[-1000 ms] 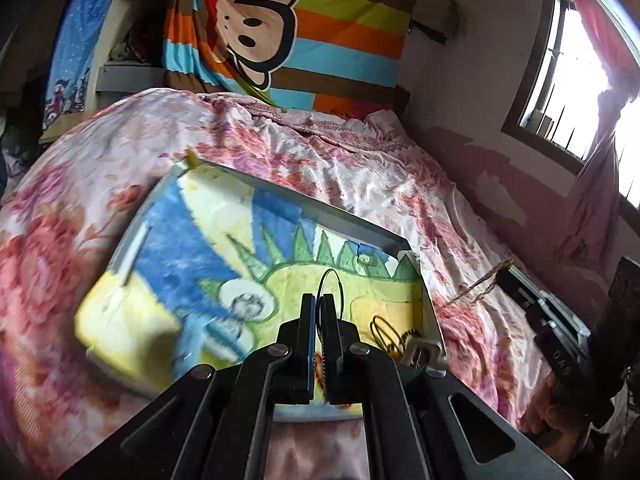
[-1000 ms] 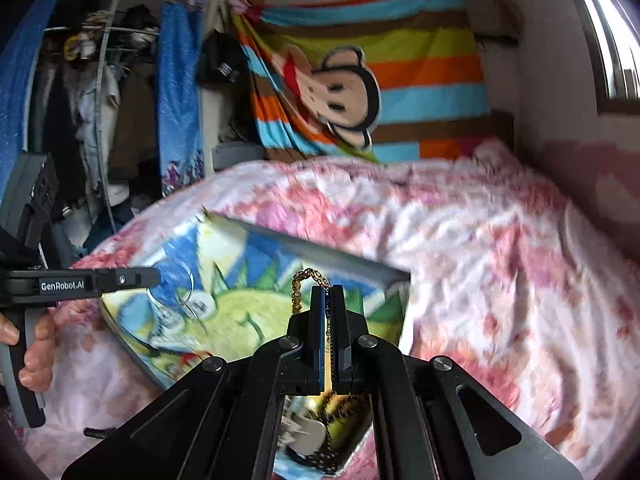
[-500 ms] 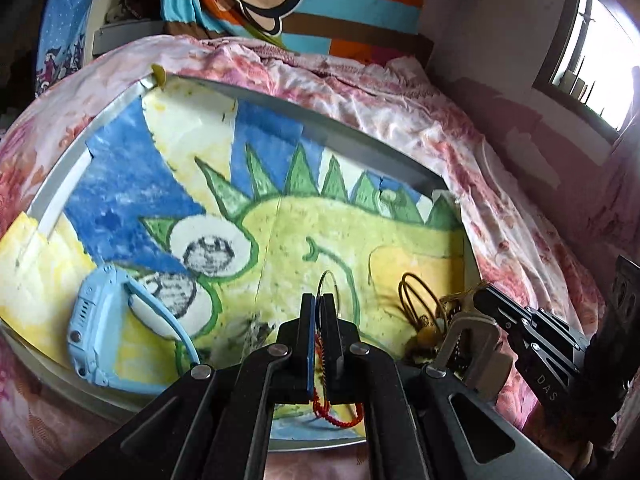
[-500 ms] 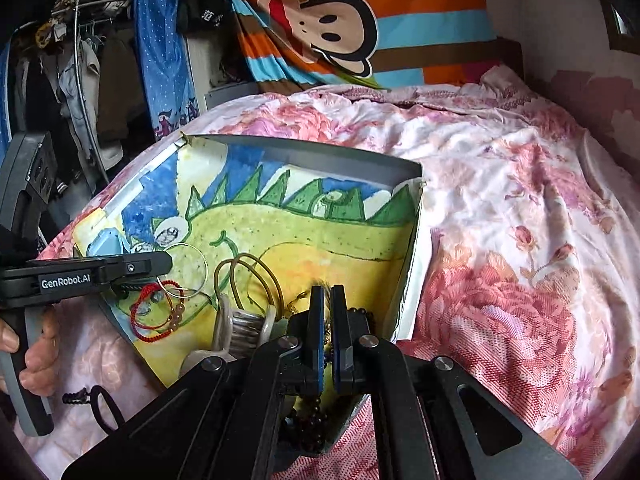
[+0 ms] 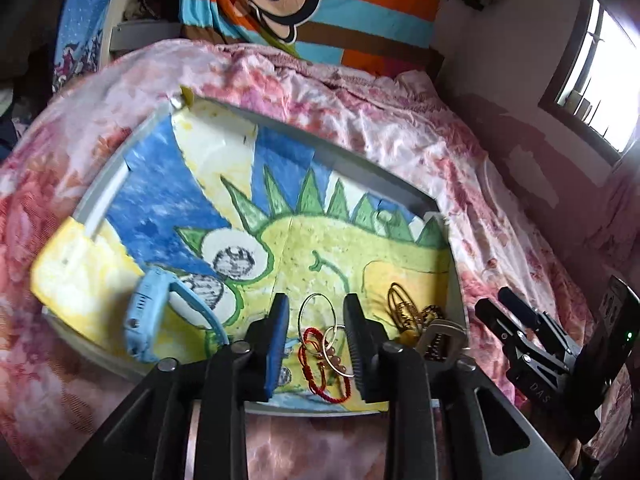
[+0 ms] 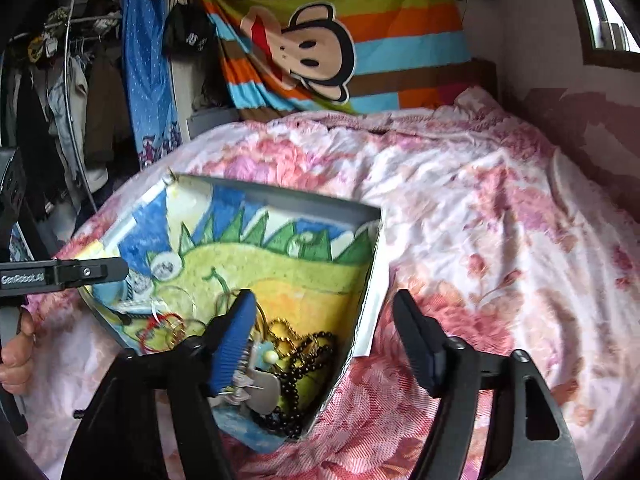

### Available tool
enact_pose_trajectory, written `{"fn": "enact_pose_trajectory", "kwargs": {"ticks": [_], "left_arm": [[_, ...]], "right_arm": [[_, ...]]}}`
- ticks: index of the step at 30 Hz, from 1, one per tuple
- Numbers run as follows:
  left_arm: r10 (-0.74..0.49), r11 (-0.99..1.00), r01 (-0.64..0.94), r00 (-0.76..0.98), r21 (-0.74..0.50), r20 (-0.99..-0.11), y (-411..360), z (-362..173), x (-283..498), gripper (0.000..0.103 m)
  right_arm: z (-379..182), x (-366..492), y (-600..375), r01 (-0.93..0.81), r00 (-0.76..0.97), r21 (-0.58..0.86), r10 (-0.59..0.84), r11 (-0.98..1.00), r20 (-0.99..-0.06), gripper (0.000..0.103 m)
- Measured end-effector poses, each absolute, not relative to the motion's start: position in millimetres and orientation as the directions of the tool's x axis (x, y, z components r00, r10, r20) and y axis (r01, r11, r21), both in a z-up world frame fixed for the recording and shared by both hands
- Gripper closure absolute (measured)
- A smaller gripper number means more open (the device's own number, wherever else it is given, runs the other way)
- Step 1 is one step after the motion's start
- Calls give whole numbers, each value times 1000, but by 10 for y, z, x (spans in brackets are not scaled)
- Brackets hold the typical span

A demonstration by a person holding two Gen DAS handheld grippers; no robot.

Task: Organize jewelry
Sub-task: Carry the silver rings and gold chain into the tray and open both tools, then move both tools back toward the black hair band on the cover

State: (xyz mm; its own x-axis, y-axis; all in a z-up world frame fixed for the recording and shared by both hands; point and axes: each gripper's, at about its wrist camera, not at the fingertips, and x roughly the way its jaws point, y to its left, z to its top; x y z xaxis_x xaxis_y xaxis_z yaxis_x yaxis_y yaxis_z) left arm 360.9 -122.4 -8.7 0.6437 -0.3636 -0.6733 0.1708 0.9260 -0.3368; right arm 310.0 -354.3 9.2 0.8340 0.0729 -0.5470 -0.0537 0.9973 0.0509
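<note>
A grey tray (image 5: pixel 120 172) lined with a dinosaur drawing lies on the bed; it also shows in the right wrist view (image 6: pixel 280 194). My left gripper (image 5: pixel 316 332) is open over the tray's near edge, with silver hoops (image 5: pixel 316 312) and a red cord bracelet (image 5: pixel 320 376) lying between its fingers. A blue watch (image 5: pixel 148 316) lies to the left. My right gripper (image 6: pixel 332 344) is open above the tray's right corner, where a gold chain (image 6: pixel 284 332), black beads (image 6: pixel 304 364) and a grey hair clip (image 6: pixel 260 388) lie.
The tray rests on a pink floral bedspread (image 6: pixel 480 220). A striped monkey blanket (image 6: pixel 320 40) hangs behind the bed. A clothes rack (image 6: pixel 72 80) stands at the left and a window (image 5: pixel 600 80) at the right. The right gripper shows in the left wrist view (image 5: pixel 532 344).
Both grippers went from shut to open. The hoops and red bracelet now lie on the tray, and the gold chain has dropped from the right gripper onto the tray.
</note>
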Motion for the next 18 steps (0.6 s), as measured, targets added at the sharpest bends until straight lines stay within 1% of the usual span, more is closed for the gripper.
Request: {"fn": "enact_pose_trajectory", "kwargs": {"ticks": [1,2,3,4,5,7,9,12,15,18], "left_arm": [[-362,926,172,649,-335,-669,-1216,-34,3569,65],[-359,927,170,658,-334,-662,-1201,11,3525,49],[-353,927,164,680,-336,-643,-1173,82,3446,29],[-347,928,159,698,-338,-626,-1146,135,3395,21],[-337,929,151,727,-339,-598,-1106,211,3302,13],[-331,927,153,761,-341,-558,-1047,340,3150,9],[-316,932,149,780,-330,-540,-1009,430,3029,3],[-261,948,121,824,-294,-502,-934,543,2778,1],[-228,955,106,861,-277,-455,-842,608,2505,0],[-206,961,100,881,-258,-427,-770,651,2259,0]], "right_arm": [[162,3052,-3540,-55,841,52,74,997,-536,27],[213,3016,-3533,-55,847,51,74,997,-527,24],[281,2956,-3519,-54,856,48,71,997,-512,19],[340,2894,-3517,-51,865,49,69,997,-497,13],[385,2841,-3513,-47,873,55,68,997,-482,10],[458,2716,-3510,-36,891,78,68,996,-449,2],[523,2557,-3514,-22,912,107,64,994,-405,2],[568,2351,-3508,-14,925,143,67,990,-374,2],[611,2073,-3484,-1,939,159,56,987,-340,2],[626,1854,-3443,5,944,149,44,989,-327,2]]}}
